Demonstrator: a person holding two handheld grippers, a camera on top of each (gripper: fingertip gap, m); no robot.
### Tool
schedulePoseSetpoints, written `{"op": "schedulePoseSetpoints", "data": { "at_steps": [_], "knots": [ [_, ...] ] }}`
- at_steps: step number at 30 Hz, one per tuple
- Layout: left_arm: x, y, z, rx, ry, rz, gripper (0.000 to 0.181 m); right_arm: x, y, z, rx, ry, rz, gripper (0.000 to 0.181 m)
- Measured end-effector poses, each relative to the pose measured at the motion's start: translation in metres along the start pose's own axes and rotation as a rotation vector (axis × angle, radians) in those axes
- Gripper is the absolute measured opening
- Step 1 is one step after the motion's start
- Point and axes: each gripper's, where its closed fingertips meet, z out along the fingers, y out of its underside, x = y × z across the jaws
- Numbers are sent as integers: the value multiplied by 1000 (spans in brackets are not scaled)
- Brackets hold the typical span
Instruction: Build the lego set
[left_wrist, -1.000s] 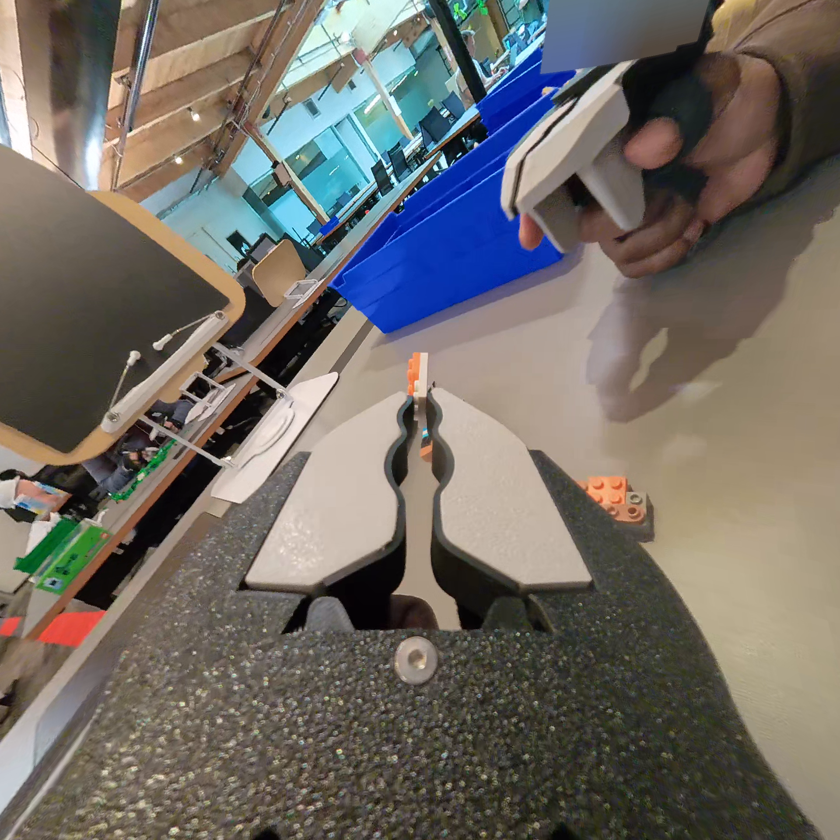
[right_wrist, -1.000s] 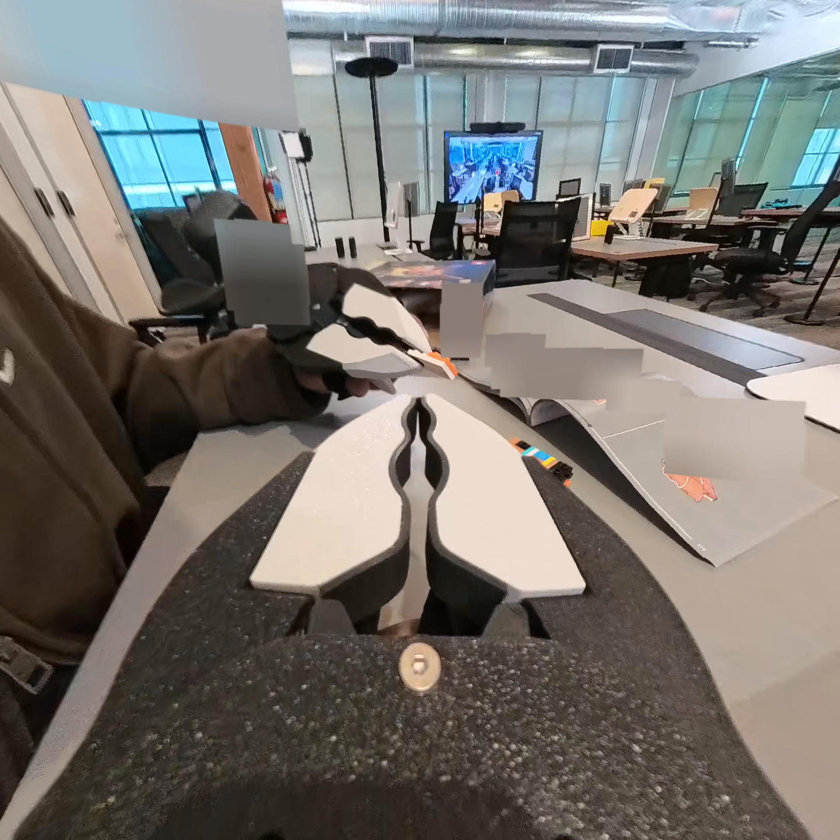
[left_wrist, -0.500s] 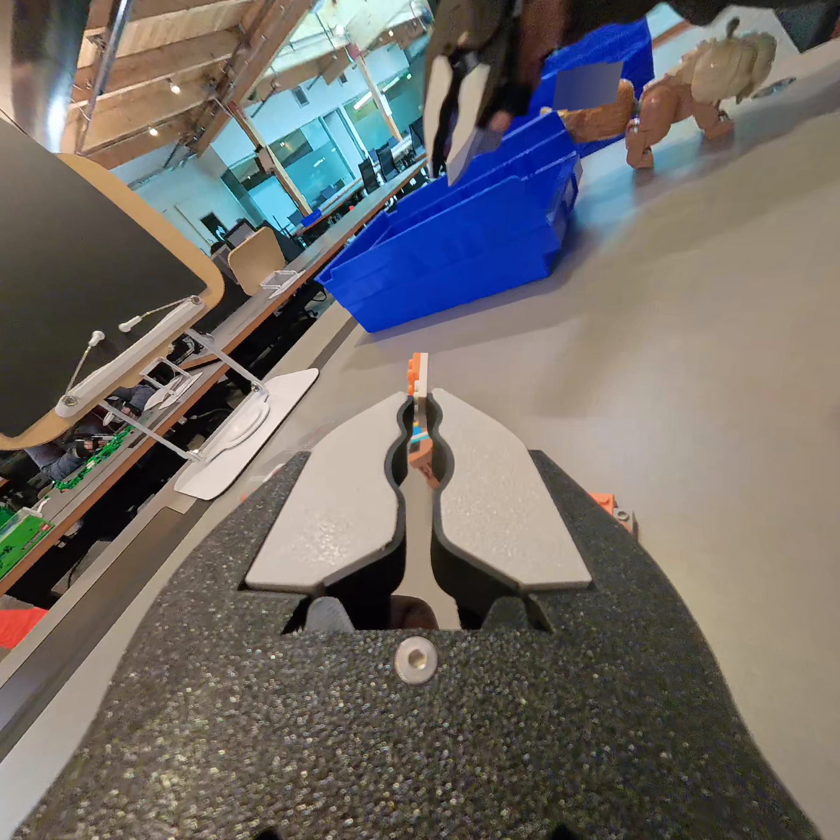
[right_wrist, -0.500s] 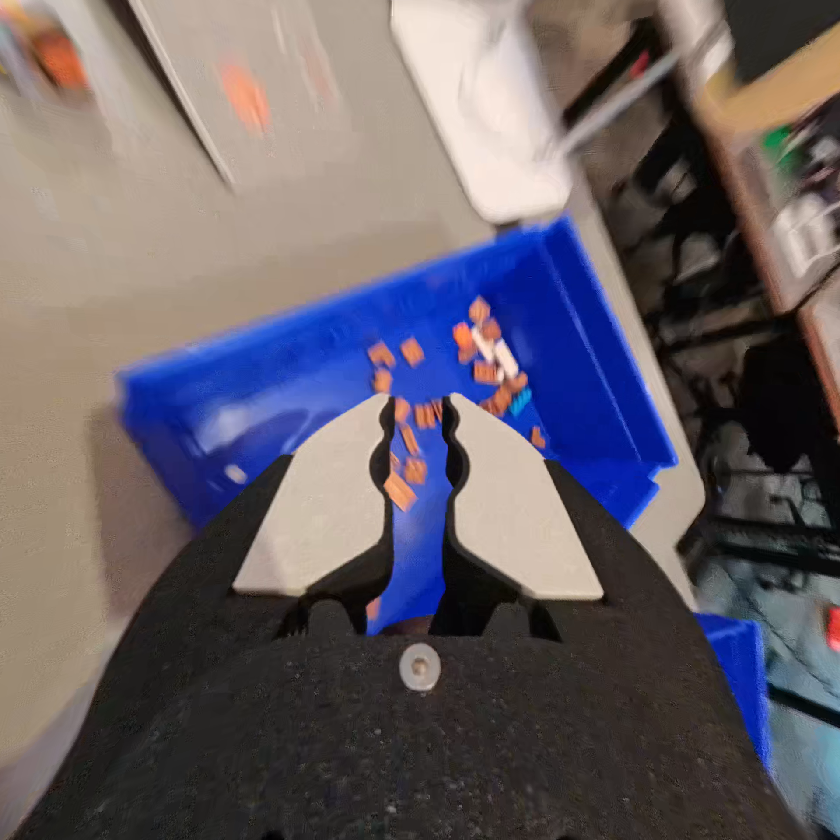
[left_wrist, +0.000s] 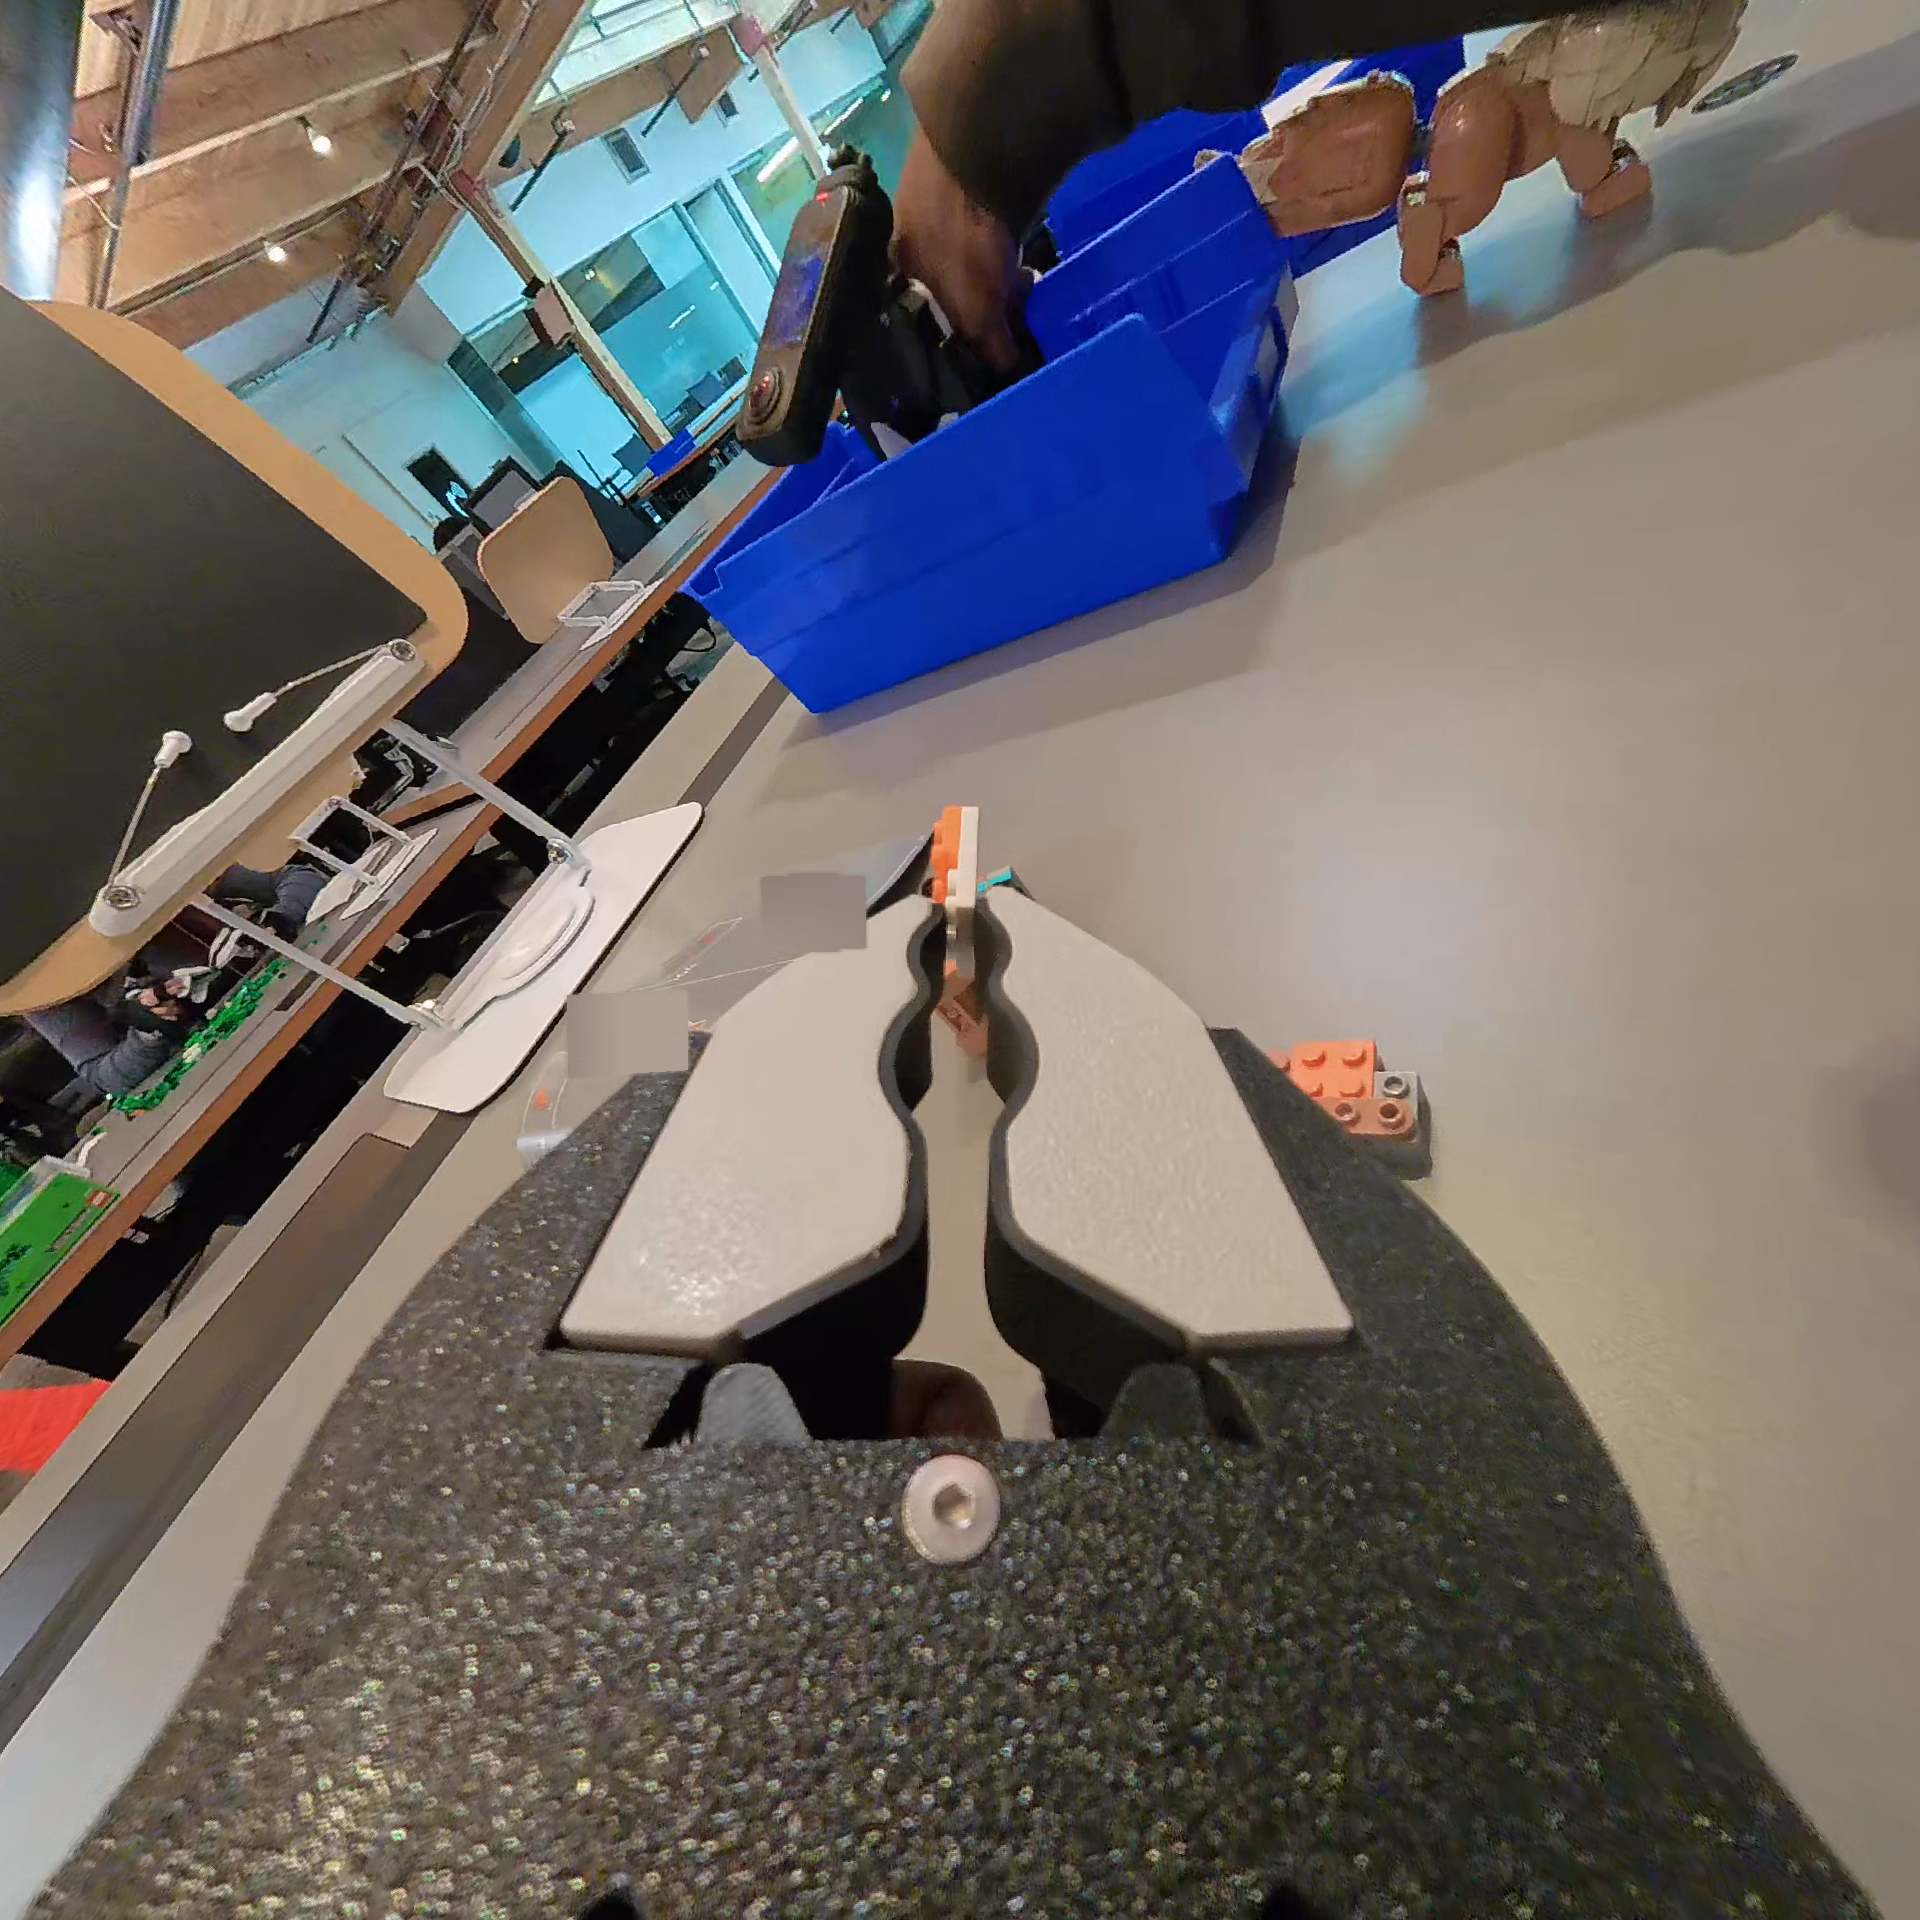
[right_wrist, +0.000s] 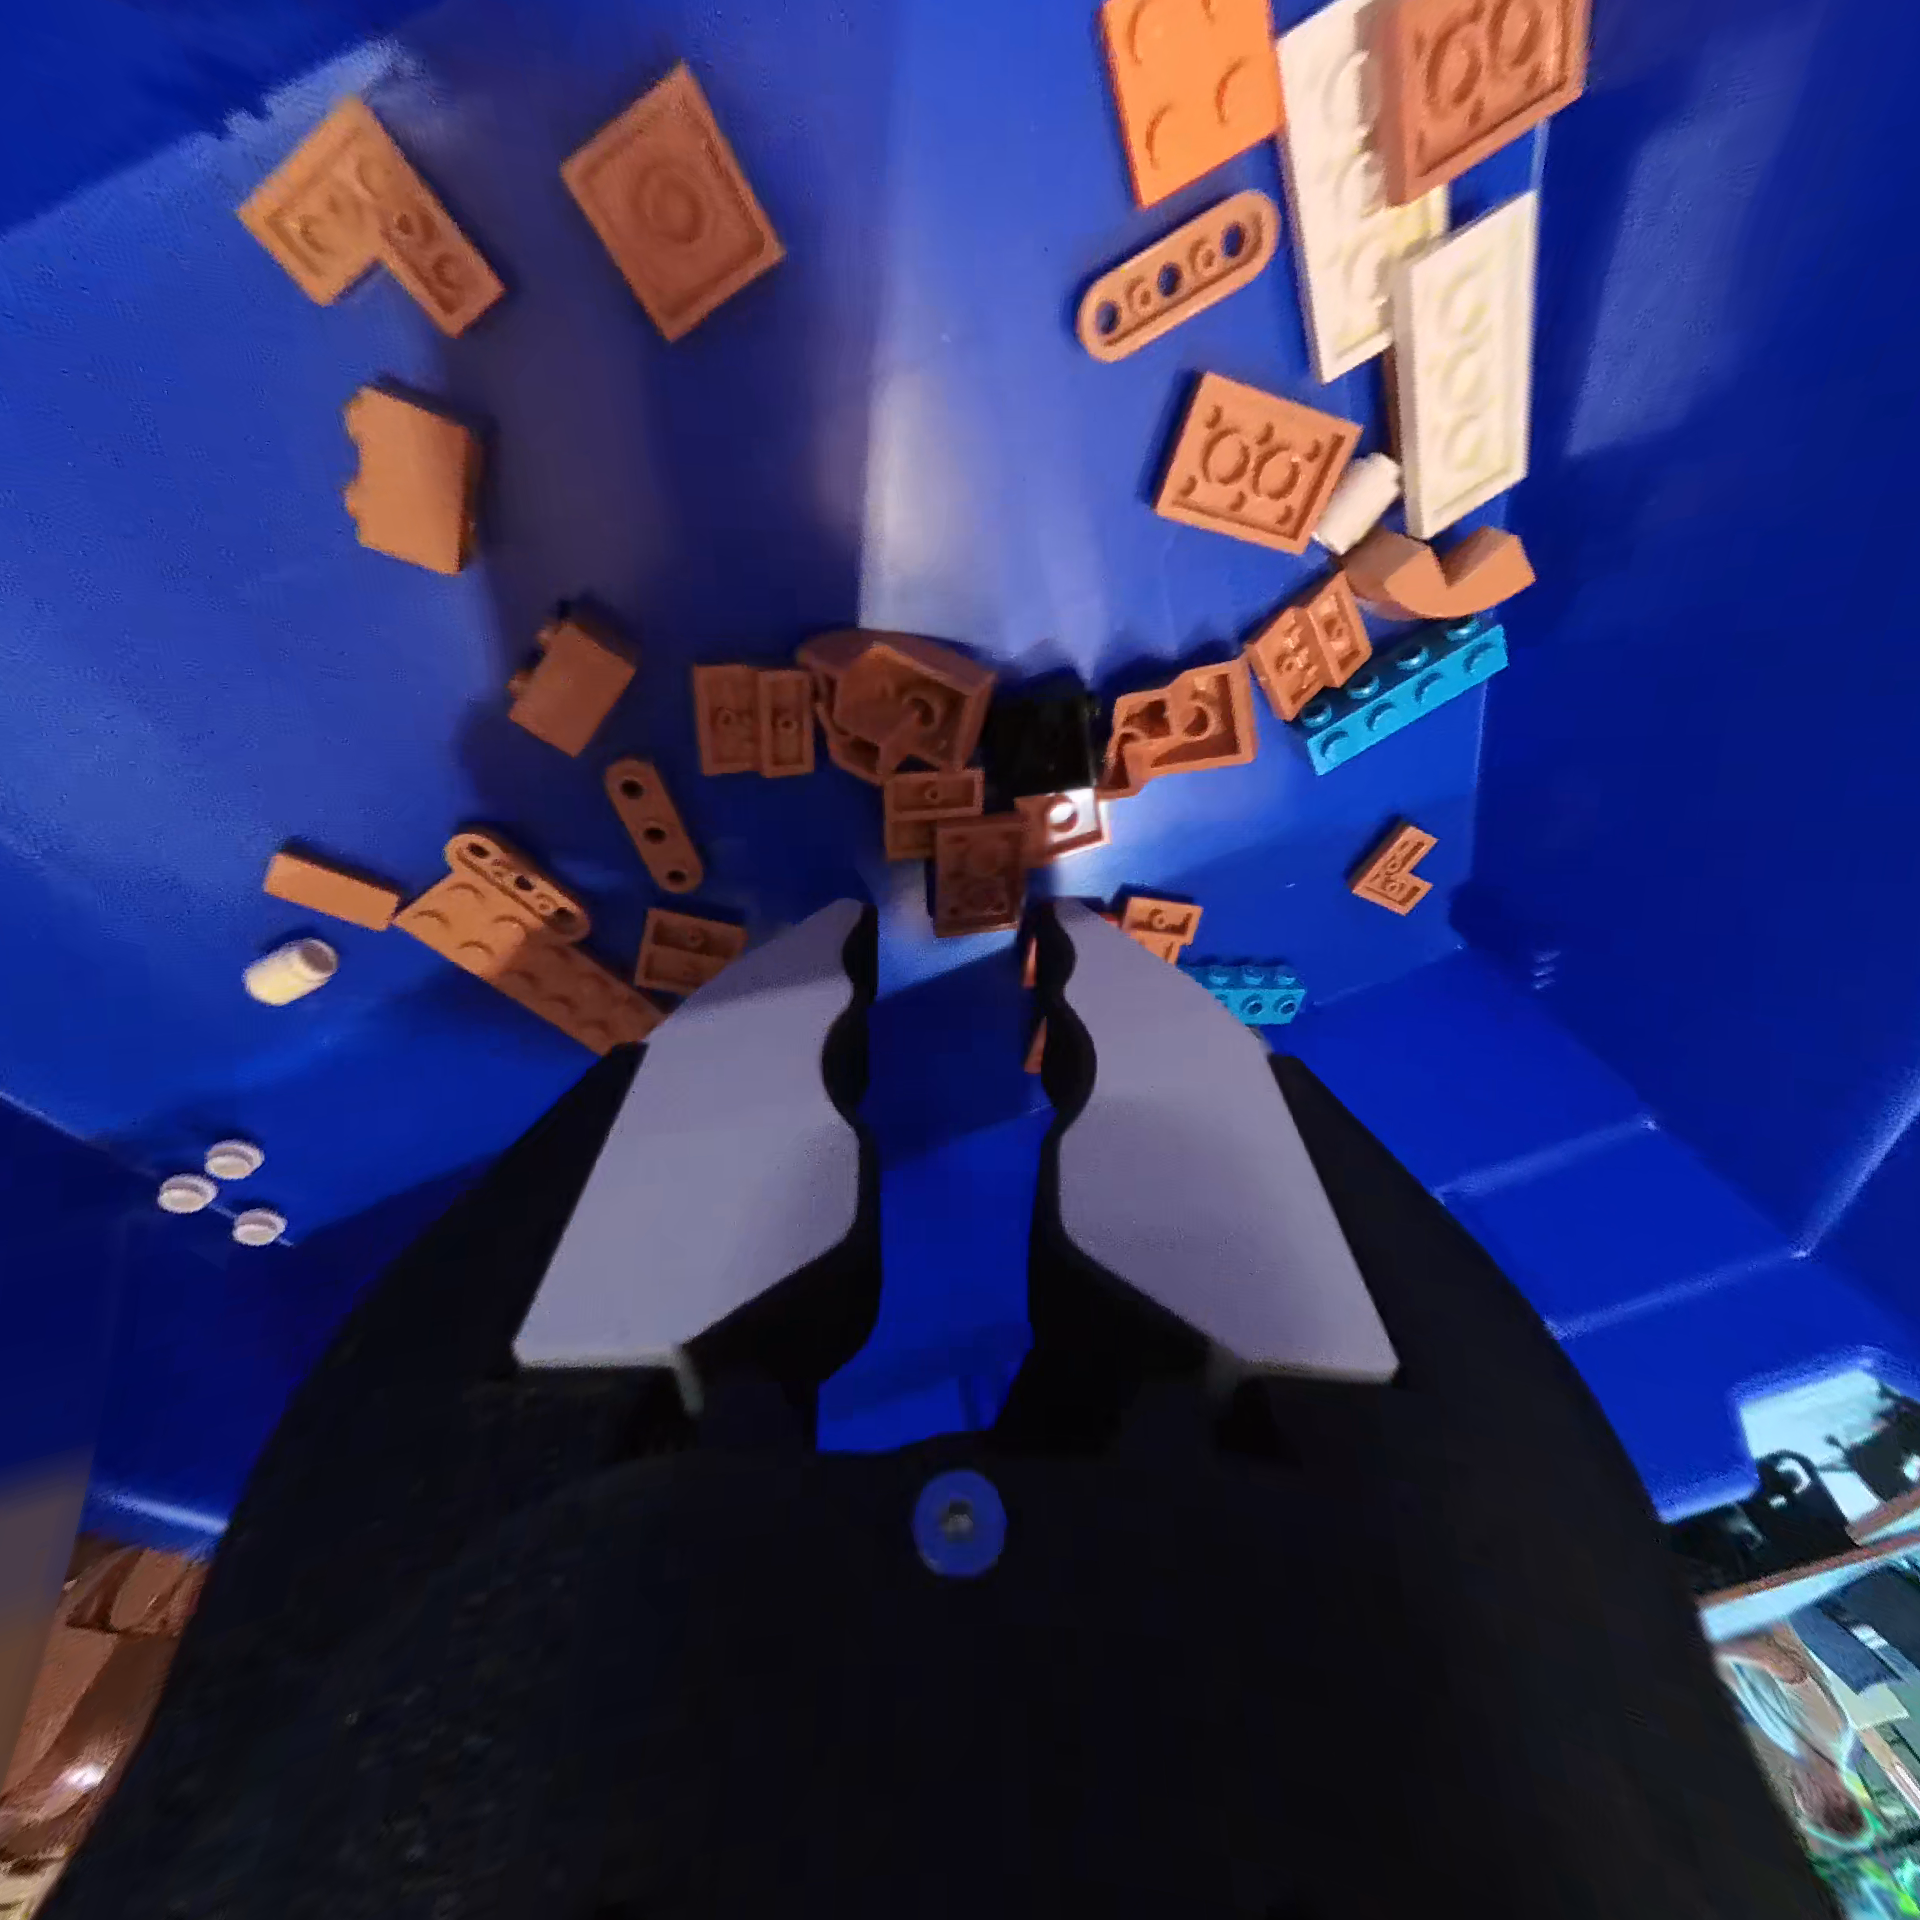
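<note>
My left gripper (left_wrist: 961, 914) is shut on a small lego assembly (left_wrist: 956, 854) of orange, white and teal plates, held on edge just above the grey table (left_wrist: 1507, 831). A second small orange and grey lego block (left_wrist: 1351, 1091) lies on the table right of the left fingers. My right gripper (right_wrist: 951, 920) is open and empty, lowered inside a blue bin (right_wrist: 260, 644) over several loose brown pieces (right_wrist: 977, 868), with white plates (right_wrist: 1455, 353) and blue bricks (right_wrist: 1392, 696) at the far right. In the left wrist view the right gripper's hand (left_wrist: 956, 270) reaches into that bin (left_wrist: 987, 540).
A built brown and tan lego animal (left_wrist: 1455, 135) stands behind the bins at the far right. A white monitor base (left_wrist: 520, 956) and a dark screen (left_wrist: 156, 623) stand at the table's left edge. Three small white round studs (right_wrist: 218, 1190) lie in the bin's near left corner. One gripper's finger ends stand about 45 centimetres off the other's.
My right gripper swung from beside the left gripper over to the blue bin, went down into it and opened. My left gripper stayed shut on the assembly, tilting slightly.
</note>
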Motion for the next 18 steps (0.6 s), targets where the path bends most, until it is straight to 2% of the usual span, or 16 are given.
{"op": "schedulePoseSetpoints", "data": {
  "at_steps": [4, 8, 12, 15, 18],
  "knots": [
    [3, 0, -1, -5, 8, 11, 5, 3, -2, 0, -24, 1, -12, 28],
    [3, -4, -4, 2, 4, 14, 5, -1, -2, 1, -73, -31, -11, 17],
    [6, -7, -6, 6, 17, 27, 5, -1, -3, 1, -45, -64, 42, 16],
    [12, -5, -9, -11, 38, 62, 5, -6, -12, -17, 87, -61, 102, 16],
    [17, 7, -14, -66, 51, 149, 5, -27, -37, -67, 355, -31, 168, 16]
  ]
}}
